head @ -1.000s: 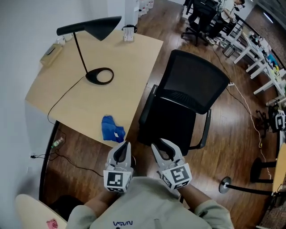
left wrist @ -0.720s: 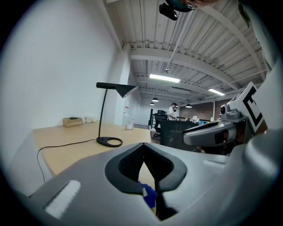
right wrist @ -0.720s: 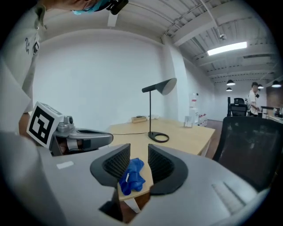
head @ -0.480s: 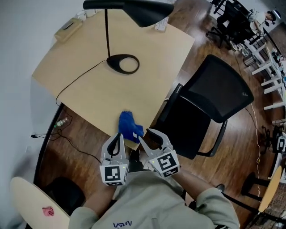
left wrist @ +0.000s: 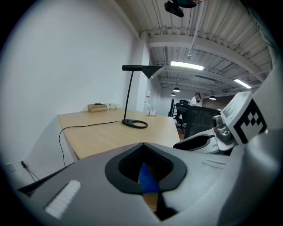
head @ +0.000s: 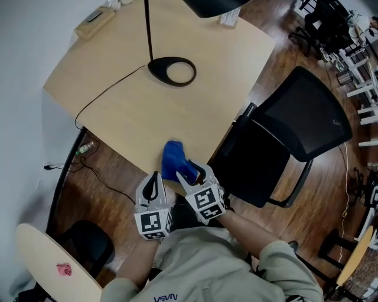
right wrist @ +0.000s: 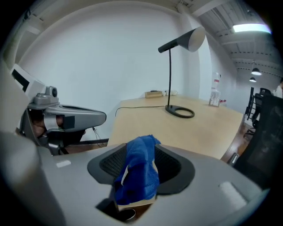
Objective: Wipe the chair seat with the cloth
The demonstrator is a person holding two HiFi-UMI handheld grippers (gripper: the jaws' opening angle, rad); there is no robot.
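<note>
A crumpled blue cloth (head: 173,158) lies at the near edge of the wooden table (head: 130,118). My right gripper (head: 190,169) reaches over that edge. Its jaws are opening, and the cloth (right wrist: 138,170) sits loosely between them and rests on the table. My left gripper (head: 155,176) hovers just left of the cloth, off the table edge, shut and empty. Through its jaws (left wrist: 144,150) only a sliver of the cloth (left wrist: 146,178) shows. The black office chair stands to the right of the table, with its seat (head: 254,168) facing me and its backrest (head: 304,115) beyond.
A black desk lamp has its ring base (head: 172,71) on the table, and its cable (head: 100,97) trails off the left edge. A small box (head: 94,16) sits at the far corner. A pale round tabletop (head: 50,265) is at the lower left. More chairs (head: 328,23) stand far right.
The view has shifted toward the table. My right gripper has moved forward to the cloth, and its jaws have spread around it. The left gripper stays shut beside it.
</note>
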